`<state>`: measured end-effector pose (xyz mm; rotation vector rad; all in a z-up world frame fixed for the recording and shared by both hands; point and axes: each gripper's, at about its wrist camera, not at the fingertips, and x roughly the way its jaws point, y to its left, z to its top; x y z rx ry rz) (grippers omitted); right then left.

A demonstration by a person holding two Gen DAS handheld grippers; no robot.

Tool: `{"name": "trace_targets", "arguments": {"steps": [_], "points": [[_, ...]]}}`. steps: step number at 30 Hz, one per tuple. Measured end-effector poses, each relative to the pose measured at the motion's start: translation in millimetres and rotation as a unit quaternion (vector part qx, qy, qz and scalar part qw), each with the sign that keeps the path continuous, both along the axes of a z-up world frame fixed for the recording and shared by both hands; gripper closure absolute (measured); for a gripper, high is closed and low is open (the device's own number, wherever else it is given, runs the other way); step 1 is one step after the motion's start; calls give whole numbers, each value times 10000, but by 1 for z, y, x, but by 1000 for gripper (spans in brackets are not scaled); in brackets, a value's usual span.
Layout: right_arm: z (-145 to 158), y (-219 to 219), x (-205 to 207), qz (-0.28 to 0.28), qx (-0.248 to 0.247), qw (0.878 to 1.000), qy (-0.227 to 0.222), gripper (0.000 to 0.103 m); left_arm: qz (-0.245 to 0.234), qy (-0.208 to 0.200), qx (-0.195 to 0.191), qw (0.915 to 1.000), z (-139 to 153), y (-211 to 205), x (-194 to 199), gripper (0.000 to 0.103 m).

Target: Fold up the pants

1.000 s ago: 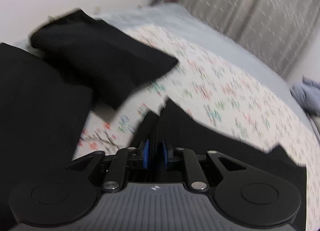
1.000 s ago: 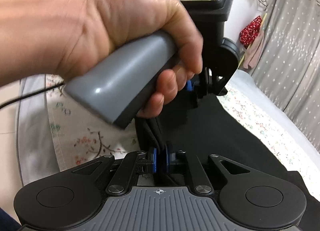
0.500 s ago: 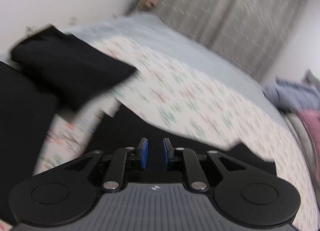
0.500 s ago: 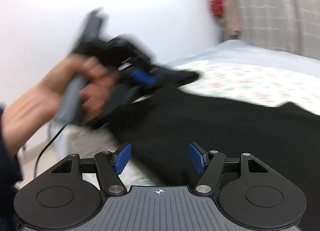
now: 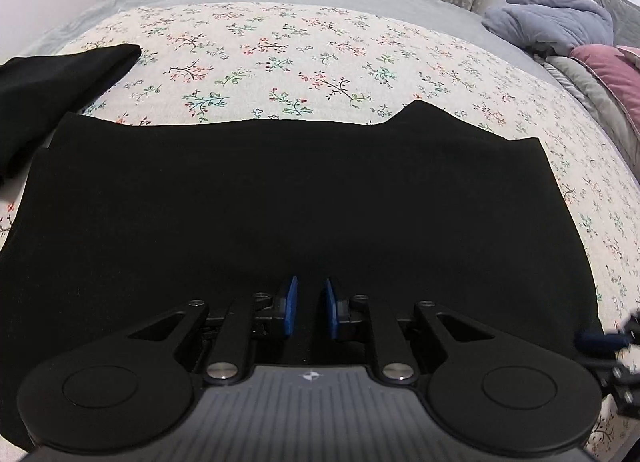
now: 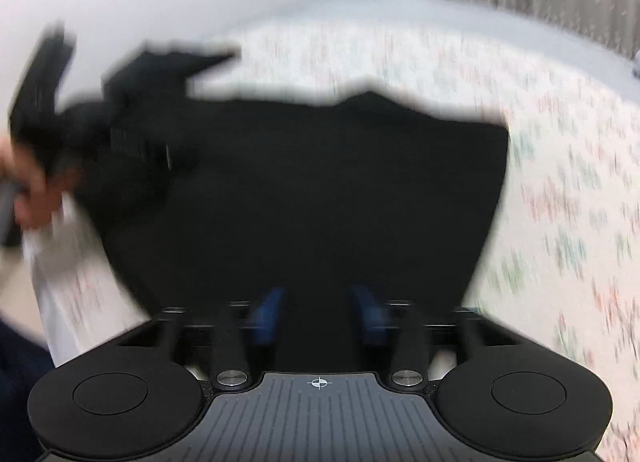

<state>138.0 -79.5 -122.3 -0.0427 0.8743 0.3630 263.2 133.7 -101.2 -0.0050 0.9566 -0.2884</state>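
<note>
We have just let go of the black pants (image 5: pixel 288 197), which now lie folded flat on the bed (image 5: pixel 320 49) near its front edge. Our left tool (image 5: pixel 308 312) hangs slightly spread and empty; our right tool (image 6: pixel 318 316), its jaws just closing, grips nothing. We judge another fold remains.

No words, brand names or numbers can be read in either view. The only signs are two small white marks on the ribbed grey housings: a diamond-like emblem on the left gripper (image 5: pixel 311 312) body, and a crosshair circle on the right gripper (image 6: pixel 319 316) body. The right wrist view is too blurred to show any finer print.
</note>
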Motion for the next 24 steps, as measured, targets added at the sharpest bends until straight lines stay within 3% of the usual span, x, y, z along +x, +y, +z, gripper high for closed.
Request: {"name": "trace_targets", "arguments": {"steps": [3, 6, 9, 13, 18, 24], "points": [[3, -9, -18, 157, -142, 9997, 84, 90, -1, -34, 79, 10000, -1, -1, -2, 71], [5, -9, -39, 306, -269, 9992, 34, 93, 72, -24, 135, 9999, 3, -4, -3, 71], [-2, -12, -46, 303, -248, 9992, -100, 94, 149, -52, 285, 9995, 5, -11, -3, 71], [12, -23, -48, 279, -81, 9995, -131, 93, 298, -146, 565, 9978, 9, -23, -7, 71], [4, -30, -57, 248, -151, 9994, -176, 93, 308, -538, 749, 9953, 22, -64, -24, 71], [2, -22, -56, 277, -316, 9988, -239, 92, 27, -475, 598, 9971, 25, -128, -44, 71]]}}
